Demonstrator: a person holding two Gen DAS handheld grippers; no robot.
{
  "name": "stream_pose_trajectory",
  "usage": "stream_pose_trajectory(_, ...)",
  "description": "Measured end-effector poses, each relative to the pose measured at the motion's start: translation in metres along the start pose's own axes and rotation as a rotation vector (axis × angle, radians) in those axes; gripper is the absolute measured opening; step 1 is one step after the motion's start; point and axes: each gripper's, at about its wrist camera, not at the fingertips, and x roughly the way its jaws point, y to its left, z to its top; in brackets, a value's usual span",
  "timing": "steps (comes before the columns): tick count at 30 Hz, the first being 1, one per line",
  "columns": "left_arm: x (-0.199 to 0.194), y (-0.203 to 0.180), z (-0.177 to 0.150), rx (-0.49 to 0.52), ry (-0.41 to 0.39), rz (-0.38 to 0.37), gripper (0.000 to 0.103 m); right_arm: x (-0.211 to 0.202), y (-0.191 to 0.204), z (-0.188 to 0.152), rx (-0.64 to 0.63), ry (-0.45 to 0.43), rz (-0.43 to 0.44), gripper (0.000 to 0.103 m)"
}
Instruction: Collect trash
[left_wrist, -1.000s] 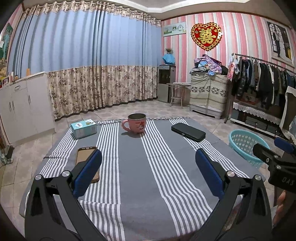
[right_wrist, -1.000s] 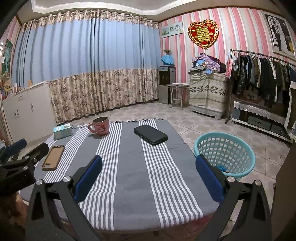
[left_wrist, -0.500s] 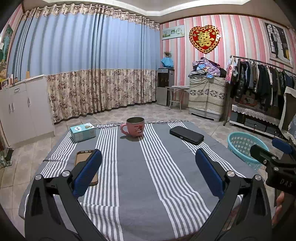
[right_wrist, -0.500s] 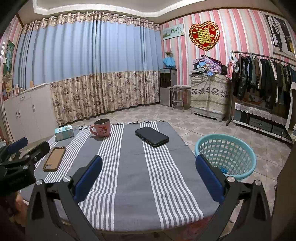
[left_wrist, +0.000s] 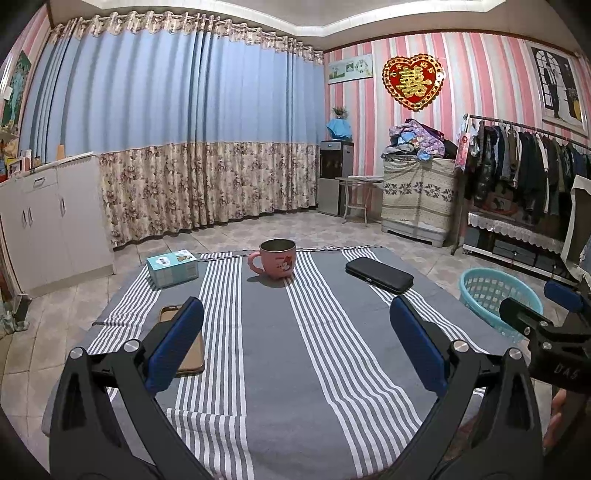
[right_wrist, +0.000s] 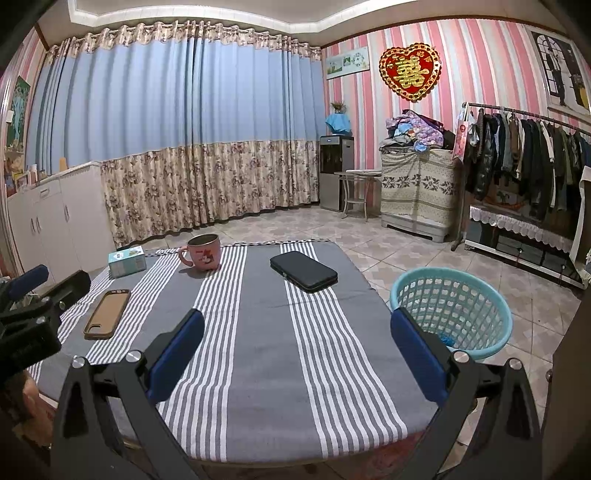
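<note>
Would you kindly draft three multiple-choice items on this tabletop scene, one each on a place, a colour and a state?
1. Where does the basket stand?
A. on the floor beside the table's right edge
B. on the table
C. on the white cabinet

2. What colour is the mug?
A. green
B. pink
C. white

3. How is the right hand-held gripper?
A. shut on the mug
B. shut on the black case
C. open, holding nothing

Answers: 1 A, its base rests on floor tiles off the striped cloth; 2 B, its body is pink; 3 C, its blue pads stand wide apart over bare cloth.
</note>
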Motion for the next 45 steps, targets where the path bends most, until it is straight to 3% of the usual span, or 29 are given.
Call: stream_pose_trajectory(45,-0.010,-0.004,0.011,-0.008,-0.011,-0.015,0.098,0.003,-0.002,-0.002,-0.003,-0.013,-0.001,0.098)
